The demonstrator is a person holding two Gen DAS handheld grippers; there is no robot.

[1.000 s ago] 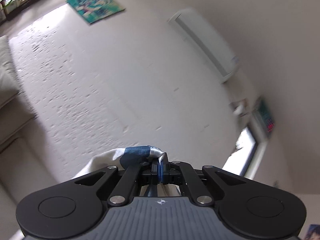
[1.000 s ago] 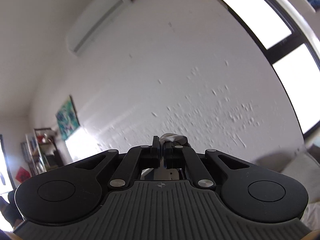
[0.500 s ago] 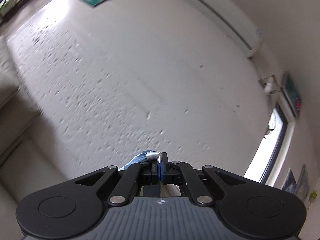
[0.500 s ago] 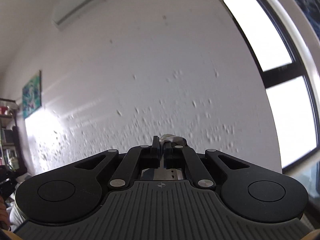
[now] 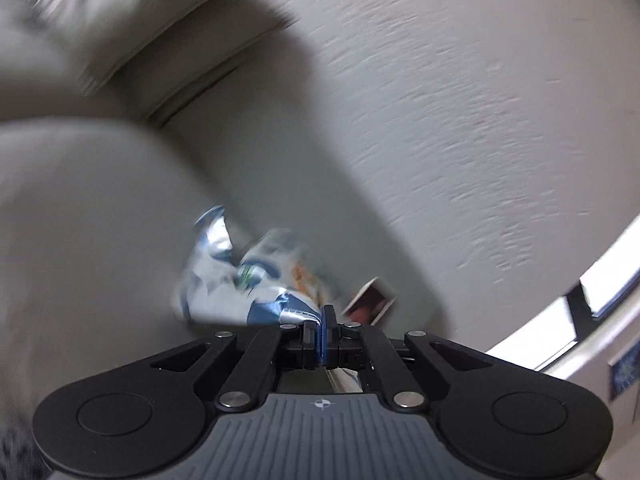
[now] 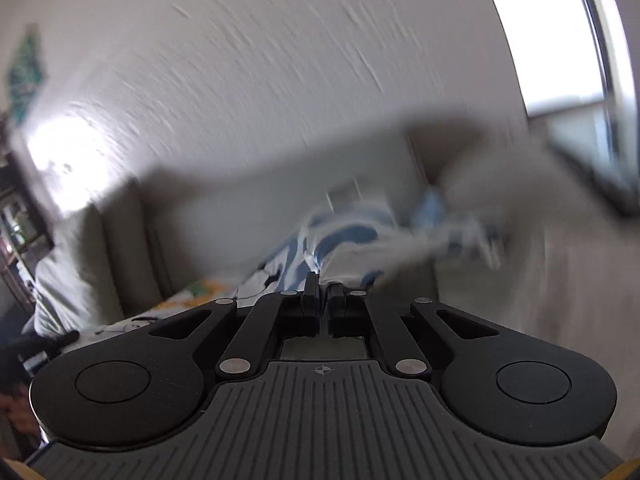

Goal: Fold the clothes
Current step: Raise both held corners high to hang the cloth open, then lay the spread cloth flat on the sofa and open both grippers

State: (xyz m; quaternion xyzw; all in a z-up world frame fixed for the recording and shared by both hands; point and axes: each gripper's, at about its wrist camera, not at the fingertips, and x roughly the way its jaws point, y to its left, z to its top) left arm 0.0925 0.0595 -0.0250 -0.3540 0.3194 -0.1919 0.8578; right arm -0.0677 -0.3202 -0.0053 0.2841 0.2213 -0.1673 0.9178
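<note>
A white and blue patterned garment (image 5: 240, 280) hangs and spreads ahead of my left gripper (image 5: 324, 312), which is shut on its edge. In the right wrist view the same garment (image 6: 340, 240) stretches forward over a beige sofa, and my right gripper (image 6: 323, 284) is shut on another edge of it. Both views are motion-blurred, so the garment's shape is unclear.
A beige sofa with cushions (image 5: 100, 40) fills the left of the left wrist view; it also shows in the right wrist view (image 6: 132, 248). A small picture or box (image 5: 370, 300) lies by the wall. A window (image 6: 560, 40) is at right. Shelves (image 6: 16, 216) stand at far left.
Both grippers have swung down from facing the upper wall and air conditioner to facing the sofa. The garment, held throughout, now flings out ahead of them.
</note>
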